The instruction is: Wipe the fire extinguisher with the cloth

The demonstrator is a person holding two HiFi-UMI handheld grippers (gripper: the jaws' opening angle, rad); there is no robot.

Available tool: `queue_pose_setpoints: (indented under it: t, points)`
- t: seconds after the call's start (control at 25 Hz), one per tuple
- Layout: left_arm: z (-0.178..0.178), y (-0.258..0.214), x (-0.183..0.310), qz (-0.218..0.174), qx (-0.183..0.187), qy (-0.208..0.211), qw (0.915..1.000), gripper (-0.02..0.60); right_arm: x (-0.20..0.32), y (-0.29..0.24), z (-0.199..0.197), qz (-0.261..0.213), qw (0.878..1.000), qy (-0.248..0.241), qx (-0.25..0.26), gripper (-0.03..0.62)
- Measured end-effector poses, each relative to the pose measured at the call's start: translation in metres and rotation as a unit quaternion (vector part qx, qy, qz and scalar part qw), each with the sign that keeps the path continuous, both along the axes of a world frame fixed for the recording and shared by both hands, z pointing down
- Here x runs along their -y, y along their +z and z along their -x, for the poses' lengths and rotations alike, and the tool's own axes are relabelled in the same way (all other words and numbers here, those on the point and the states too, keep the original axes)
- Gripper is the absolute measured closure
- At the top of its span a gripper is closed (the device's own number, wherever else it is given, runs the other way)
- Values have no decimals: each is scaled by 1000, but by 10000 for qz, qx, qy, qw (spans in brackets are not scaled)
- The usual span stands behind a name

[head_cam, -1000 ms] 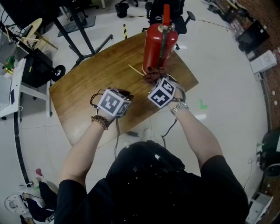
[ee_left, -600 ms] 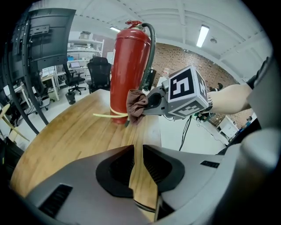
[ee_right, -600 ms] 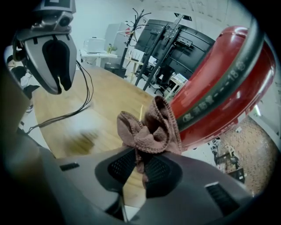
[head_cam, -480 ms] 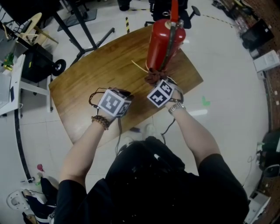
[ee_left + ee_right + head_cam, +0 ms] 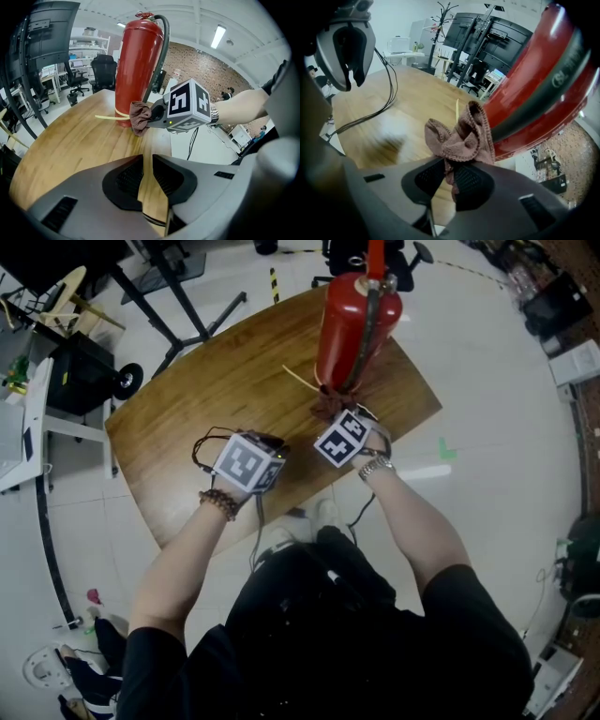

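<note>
Wooden table (image 5: 187, 418) under fire extinguisher (image 5: 352, 334); right tongs (image 5: 449, 171) tight on cloth (image 5: 464, 136), left tongs (image 5: 147, 161) slightly apart, empty

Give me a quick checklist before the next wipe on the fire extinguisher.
1. Grip on cloth by right claw: ok, jaws shut on it.
2. Contact of cloth with fire extinguisher: ok, low on the body near the base.
3. Extinguisher upright on table: ok.
4. Left claw empty and apart from extinguisher: ok, jaws slightly apart.
5. Extinguisher steadied by anything: not ok, it stands free.
6. Far side's cleanliness: cannot tell.
</note>
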State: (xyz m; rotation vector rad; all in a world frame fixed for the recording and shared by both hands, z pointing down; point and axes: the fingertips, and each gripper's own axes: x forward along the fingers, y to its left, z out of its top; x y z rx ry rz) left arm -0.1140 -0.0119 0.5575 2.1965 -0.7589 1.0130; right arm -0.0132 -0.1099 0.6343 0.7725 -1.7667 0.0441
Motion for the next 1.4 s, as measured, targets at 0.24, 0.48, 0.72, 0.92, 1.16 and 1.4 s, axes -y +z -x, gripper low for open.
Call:
queue_pose_setpoints:
  t: [0.24, 0.48, 0.72, 0.92, 1.16, 1.4]
  points:
    - [1, -1, -5, 30, -47, 5, 10000, 523, -8, 20, -3, 261, 9996, 59, -66, 530]
    - [9, -7, -14, -67, -86, 50, 9999, 523, -22, 9, -3, 162, 9997, 154, 3, 530]
    - [15, -16, -28, -234, -173, 138, 9995, 523, -38, -26, -6, -227, 9980, 447, 388, 528]
    - [16, -30, -45, -390, -329, 222, 9985, 523, -62, -62, -11, -473, 9897, 893, 1014, 528]
    - [10, -46, -47, -728, -235, 289, 9966, 543, -90, -109, -18, -703, 9778, 1201, 1564, 528]
    - [-13, -49, -45, -1186, 349, 177, 9922, 581, -121, -138, -30, -665, 9667, 1375, 2055, 523]
